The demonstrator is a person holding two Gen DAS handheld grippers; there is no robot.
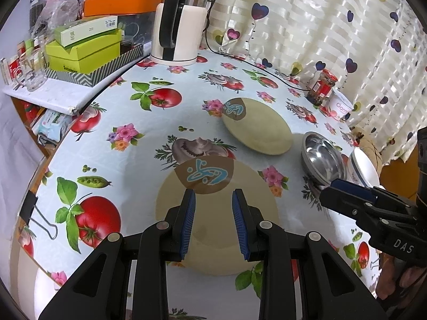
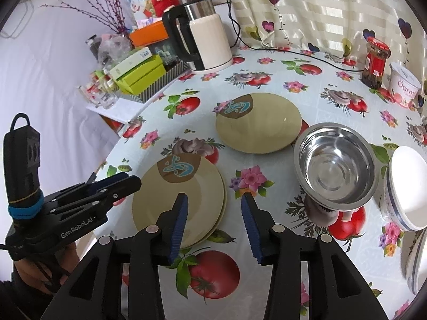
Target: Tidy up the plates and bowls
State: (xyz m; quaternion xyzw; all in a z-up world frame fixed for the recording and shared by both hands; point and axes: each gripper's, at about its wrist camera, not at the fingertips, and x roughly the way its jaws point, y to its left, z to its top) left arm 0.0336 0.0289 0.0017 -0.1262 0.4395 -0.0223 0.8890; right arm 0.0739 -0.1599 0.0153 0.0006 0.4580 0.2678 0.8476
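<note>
Two beige plates with a brown and blue mark are stacked near the table's front (image 2: pixel 178 194) (image 1: pixel 216 213). A third matching plate (image 2: pixel 257 122) (image 1: pixel 257 126) lies alone farther back. To its right stand a steel bowl (image 2: pixel 336 165) (image 1: pixel 321 161) and a white bowl with a blue band (image 2: pixel 408 186) (image 1: pixel 364 168). My left gripper (image 1: pixel 214 194) (image 2: pixel 120 181) hovers over the stack, open and holding nothing. My right gripper (image 2: pixel 214 197) (image 1: pixel 347 189) is open at the stack's right edge, with only tablecloth between its fingers.
At the back stand an electric kettle (image 2: pixel 202 40) with its cord, a red-lidded jar (image 2: pixel 375 61) and a white tub (image 2: pixel 404 88). A cluttered shelf with green boxes (image 1: pixel 82 50) and glasses lies left of the table. More white crockery (image 2: pixel 416 261) sits at the right edge.
</note>
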